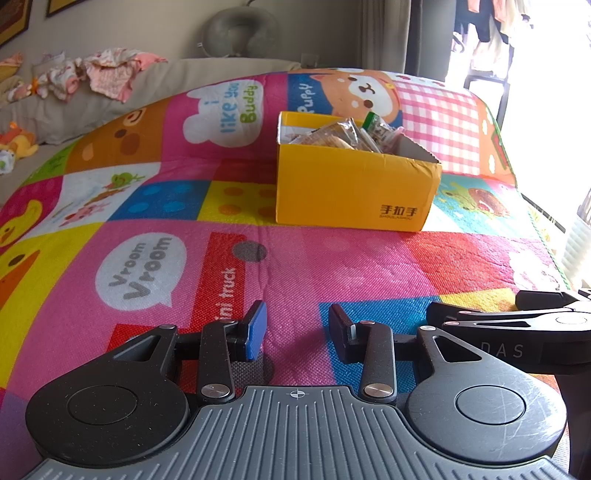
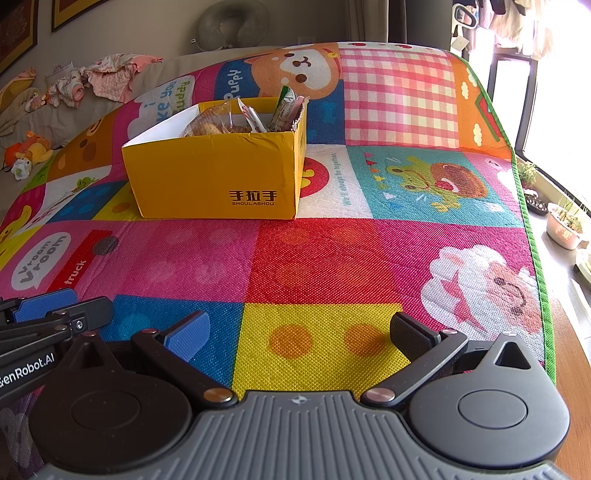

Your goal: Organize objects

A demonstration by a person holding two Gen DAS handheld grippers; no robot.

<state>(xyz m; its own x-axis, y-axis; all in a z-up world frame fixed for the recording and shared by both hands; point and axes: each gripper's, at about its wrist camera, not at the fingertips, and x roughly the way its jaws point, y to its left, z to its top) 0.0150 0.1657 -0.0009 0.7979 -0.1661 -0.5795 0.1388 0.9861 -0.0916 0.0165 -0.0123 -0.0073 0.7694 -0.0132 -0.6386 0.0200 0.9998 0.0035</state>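
Observation:
A yellow cardboard box (image 1: 351, 192) stands on the colourful play mat (image 1: 295, 258) and holds several wrapped snack packets (image 1: 343, 134). It also shows in the right wrist view (image 2: 218, 177), with the packets (image 2: 236, 118) piled at its far end. My left gripper (image 1: 298, 328) is open and empty, low over the mat, well short of the box. My right gripper (image 2: 301, 332) is open wide and empty, also low over the mat. Each gripper shows at the edge of the other's view: the right gripper (image 1: 517, 317) and the left gripper (image 2: 48, 314).
A beige sofa (image 1: 110, 96) with baby clothes (image 1: 103, 70) and a grey neck pillow (image 1: 236, 33) lies behind the mat. A plush toy (image 2: 29, 151) sits at the left. The mat's green edge (image 2: 532, 229) borders a wooden floor with potted plants (image 2: 565, 221) by the window.

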